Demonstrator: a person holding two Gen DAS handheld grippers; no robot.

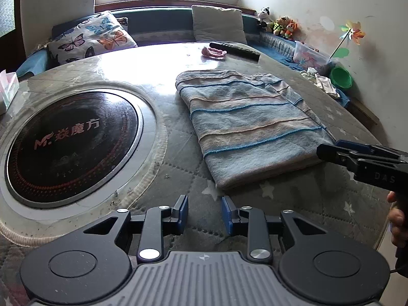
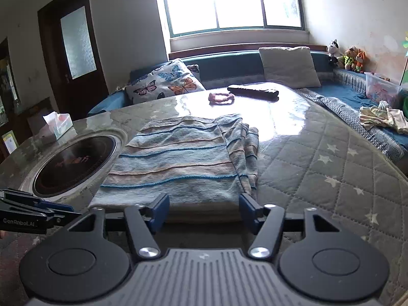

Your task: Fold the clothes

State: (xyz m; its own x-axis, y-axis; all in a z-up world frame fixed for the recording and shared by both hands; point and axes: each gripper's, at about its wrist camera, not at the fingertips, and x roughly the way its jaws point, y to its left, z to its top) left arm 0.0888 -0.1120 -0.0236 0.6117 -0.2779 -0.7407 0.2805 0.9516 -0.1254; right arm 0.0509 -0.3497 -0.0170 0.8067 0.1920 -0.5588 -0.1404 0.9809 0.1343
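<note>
A folded blue-and-tan striped garment [image 1: 250, 119] lies flat on the quilted table cover; it also shows in the right wrist view [image 2: 176, 160], with a bunched sleeve part along its right side. My left gripper [image 1: 205, 214] is open and empty, hovering over the cover just short of the garment's near edge. My right gripper [image 2: 204, 210] is open and empty at the garment's near edge. It shows from the side in the left wrist view [image 1: 329, 150], by the garment's right corner. The left gripper appears at the left edge of the right wrist view [image 2: 61, 210].
A round black induction cooktop [image 1: 71, 142] is set into the table, left of the garment. A pink hair band [image 1: 214, 52] and a black remote [image 1: 234, 49] lie at the far edge. A tissue box [image 2: 58, 123] stands far left. Loose clothes [image 2: 382, 118] lie on the sofa.
</note>
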